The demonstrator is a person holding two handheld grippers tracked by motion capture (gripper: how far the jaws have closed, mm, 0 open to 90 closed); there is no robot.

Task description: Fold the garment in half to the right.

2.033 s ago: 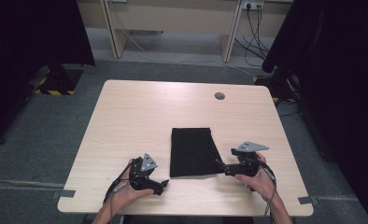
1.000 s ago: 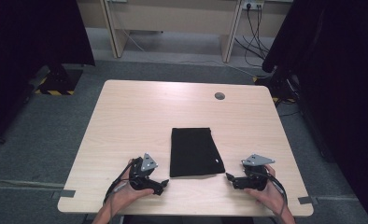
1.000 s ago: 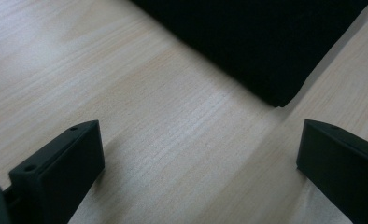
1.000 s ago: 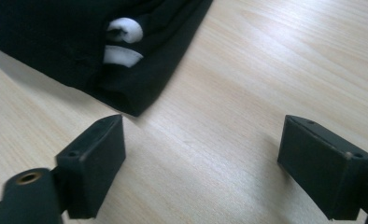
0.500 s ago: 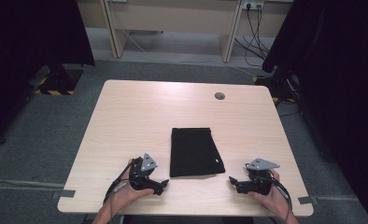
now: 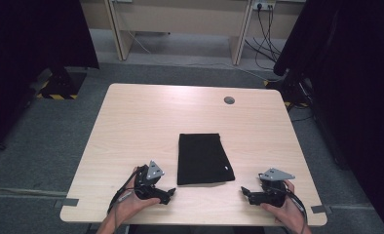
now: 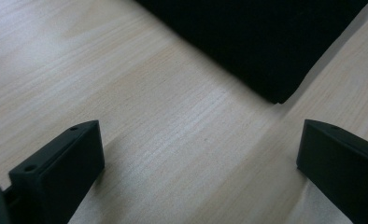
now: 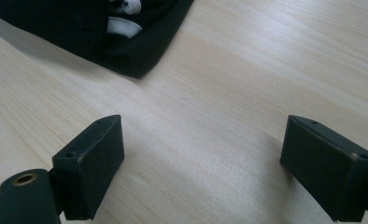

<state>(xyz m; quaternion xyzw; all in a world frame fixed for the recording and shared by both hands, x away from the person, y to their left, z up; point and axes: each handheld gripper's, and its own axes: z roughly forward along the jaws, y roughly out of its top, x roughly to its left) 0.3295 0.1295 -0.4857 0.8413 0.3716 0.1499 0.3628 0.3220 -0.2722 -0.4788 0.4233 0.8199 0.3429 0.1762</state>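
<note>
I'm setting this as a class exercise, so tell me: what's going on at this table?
A person sits at a wooden table with a claw in each hand. A folded black garment lies flat between them. The left claw and right claw both rest near the table's front edge, jaws open, each pointing at a near corner of the garment without touching it.

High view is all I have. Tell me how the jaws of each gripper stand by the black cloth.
Observer: The left gripper has its jaws wide apart with bare table between them.
Operator: Give me the right one.
Observer: The right gripper is also wide open, its jaws holding nothing.
Operator: Report anything on the cloth near it.
Observer: The folded black cloth shows white patches between its layers at the corner nearest that gripper, and that corner lies apart from both jaws.
</note>
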